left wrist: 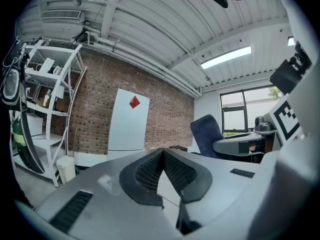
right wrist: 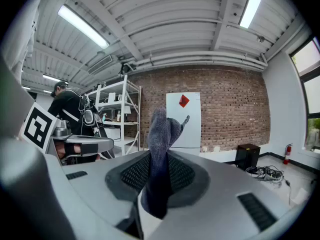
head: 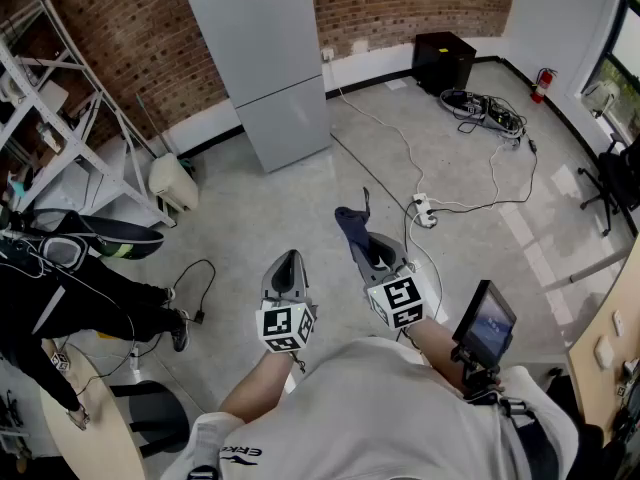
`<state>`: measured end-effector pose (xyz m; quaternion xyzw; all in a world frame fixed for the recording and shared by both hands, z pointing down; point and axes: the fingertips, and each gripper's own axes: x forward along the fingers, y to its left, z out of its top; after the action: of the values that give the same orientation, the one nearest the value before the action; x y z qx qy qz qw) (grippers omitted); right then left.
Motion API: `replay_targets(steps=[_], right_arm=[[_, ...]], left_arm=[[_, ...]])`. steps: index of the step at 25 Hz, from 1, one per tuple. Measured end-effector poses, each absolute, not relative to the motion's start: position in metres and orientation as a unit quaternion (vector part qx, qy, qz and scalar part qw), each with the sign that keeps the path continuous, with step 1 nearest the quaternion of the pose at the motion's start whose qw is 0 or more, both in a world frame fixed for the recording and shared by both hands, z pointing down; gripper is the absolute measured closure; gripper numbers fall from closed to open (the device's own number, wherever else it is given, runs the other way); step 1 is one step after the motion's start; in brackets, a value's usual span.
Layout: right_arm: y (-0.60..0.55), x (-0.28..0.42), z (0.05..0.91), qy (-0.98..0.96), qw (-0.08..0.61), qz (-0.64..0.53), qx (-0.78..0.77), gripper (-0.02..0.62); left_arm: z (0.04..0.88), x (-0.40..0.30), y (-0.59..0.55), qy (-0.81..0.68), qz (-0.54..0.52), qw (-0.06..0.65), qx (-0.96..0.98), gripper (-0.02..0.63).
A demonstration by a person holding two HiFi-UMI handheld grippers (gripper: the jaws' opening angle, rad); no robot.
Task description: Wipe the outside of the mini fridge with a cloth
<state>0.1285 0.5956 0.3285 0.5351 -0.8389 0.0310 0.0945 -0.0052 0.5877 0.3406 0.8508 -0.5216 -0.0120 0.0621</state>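
Fridge (head: 270,58) is standing vs the brick wall, door shut, w/ a red diamond sticker (right wrist: 184,100) near the top of its front. Both grippers are well short of the fridge, out over the bare floor in front of it, not touching it.

Right gripper (head: 366,244): jaws clamped on a dark blue cloth (head: 352,226). In the right gripper view the cloth (right wrist: 161,129) is pinched btwn the pads and a bunched end pokes out past the tips toward the fridge (right wrist: 184,119).

Left gripper (head: 289,259): sits just beside the right one, same distance from the fridge. Left gripper view shows its jaws (left wrist: 162,154) closed tip to tip, nothing in them, pointing at the fridge (left wrist: 129,124).

Other stuff: white shelf rack (head: 60,98) left of the fridge, black box (head: 443,60) by the wall on the fridge's right, and a person in black (head: 60,268) off beyond the rack side.
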Motion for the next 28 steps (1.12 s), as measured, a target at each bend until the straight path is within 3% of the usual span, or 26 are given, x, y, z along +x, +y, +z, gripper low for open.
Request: replay_targets(steps=[18, 28], right_arm=[[0.578, 0.171, 0.329, -0.851, 0.072, 0.034, 0.520, 0.509], [0.553, 0.171, 0.327, -0.862, 0.066, 0.029, 0.502, 0.509]], left_arm=[[0.340, 0.033, 0.575, -0.545, -0.003, 0.058, 0.836, 0.601], [0.326, 0.018, 0.554, -0.577, -0.010, 0.045, 0.816, 0.601]])
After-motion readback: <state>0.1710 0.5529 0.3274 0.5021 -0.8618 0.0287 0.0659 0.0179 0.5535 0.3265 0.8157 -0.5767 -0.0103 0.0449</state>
